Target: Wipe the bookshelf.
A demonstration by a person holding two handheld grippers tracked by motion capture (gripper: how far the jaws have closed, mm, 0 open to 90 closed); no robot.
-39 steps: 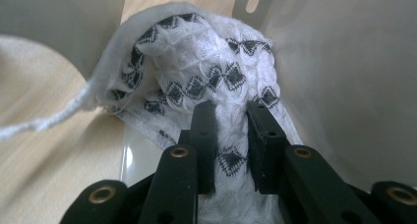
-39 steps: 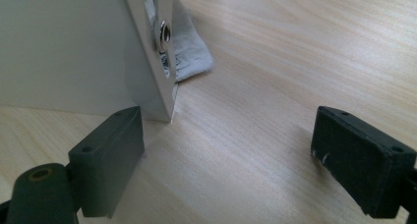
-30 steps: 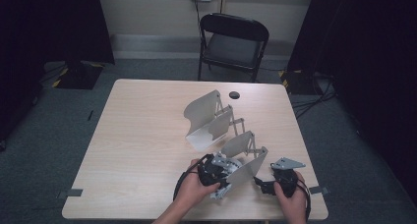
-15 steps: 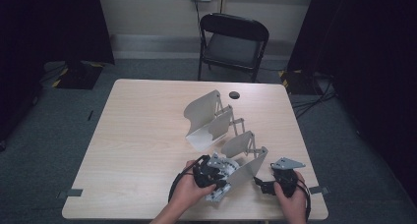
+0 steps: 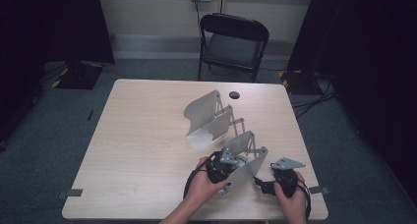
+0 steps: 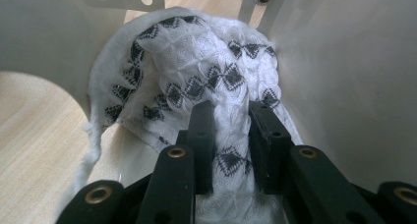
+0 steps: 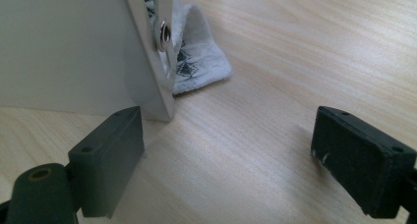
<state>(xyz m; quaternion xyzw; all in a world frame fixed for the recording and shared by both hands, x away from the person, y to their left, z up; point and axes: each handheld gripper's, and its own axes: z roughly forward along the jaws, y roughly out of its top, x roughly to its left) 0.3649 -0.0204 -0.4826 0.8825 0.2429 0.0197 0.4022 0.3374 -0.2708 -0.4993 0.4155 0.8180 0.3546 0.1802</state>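
Note:
A white cloth (image 6: 196, 62) with black diamond patterns lies bunched inside the near white hinged panel piece (image 5: 252, 166). My left gripper (image 6: 231, 111) reaches into that piece, shut on a fold of the cloth. Its jaws have just been opening a little, and the fabric is still pinched between them. In the high view the left gripper (image 5: 227, 166) is half hidden behind the panel. My right gripper (image 7: 228, 135) rests open on the table just right of the panel wall (image 7: 64, 47), nothing between its fingers. A corner of the cloth (image 7: 201, 62) pokes out under the wall.
A second white hinged panel piece (image 5: 204, 118) stands at mid table, just beyond the near one. A small black round object (image 5: 234, 94) lies near the table's far edge. A black folding chair (image 5: 233, 37) stands behind the table. The right gripper (image 5: 265, 183) is close to the front edge.
My left hand has shifted slightly to the right, farther into the near panel piece. The right hand has stayed where it was.

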